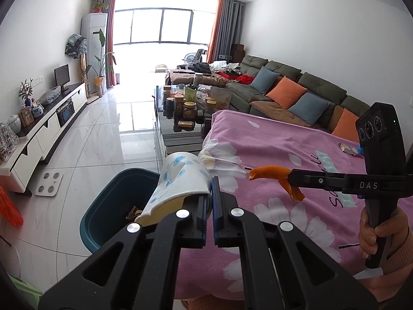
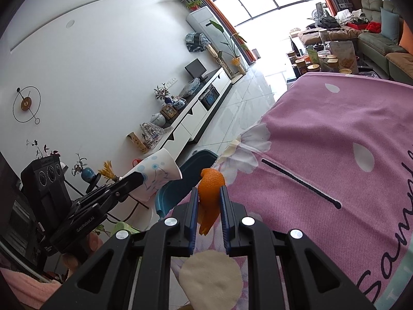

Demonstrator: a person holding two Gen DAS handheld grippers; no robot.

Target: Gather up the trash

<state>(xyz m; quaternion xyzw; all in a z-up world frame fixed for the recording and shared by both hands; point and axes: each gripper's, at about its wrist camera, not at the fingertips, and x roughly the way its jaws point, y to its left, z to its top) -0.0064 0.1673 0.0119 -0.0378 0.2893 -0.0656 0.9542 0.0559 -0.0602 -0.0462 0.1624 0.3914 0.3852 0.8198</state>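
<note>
Left gripper [image 1: 210, 193] pinches a paper cup [image 1: 180, 180] above the blue bin [image 1: 116, 206]. Right gripper [image 2: 209, 201] clamps orange peel [image 2: 210, 180]. Only the left view shows a wrapper [image 1: 349, 149] on the pink cloth [image 1: 296, 142].

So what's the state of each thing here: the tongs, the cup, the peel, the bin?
Left tongs: shut on the cup's wall.
Cup: held in the air, tipped on its side above the bin.
Right tongs: shut on the peel.
Peel: held above the blanket, not yet binned.
Bin: open, some trash inside.
Blanket: spread flat; a wrapper lies on it.
</note>
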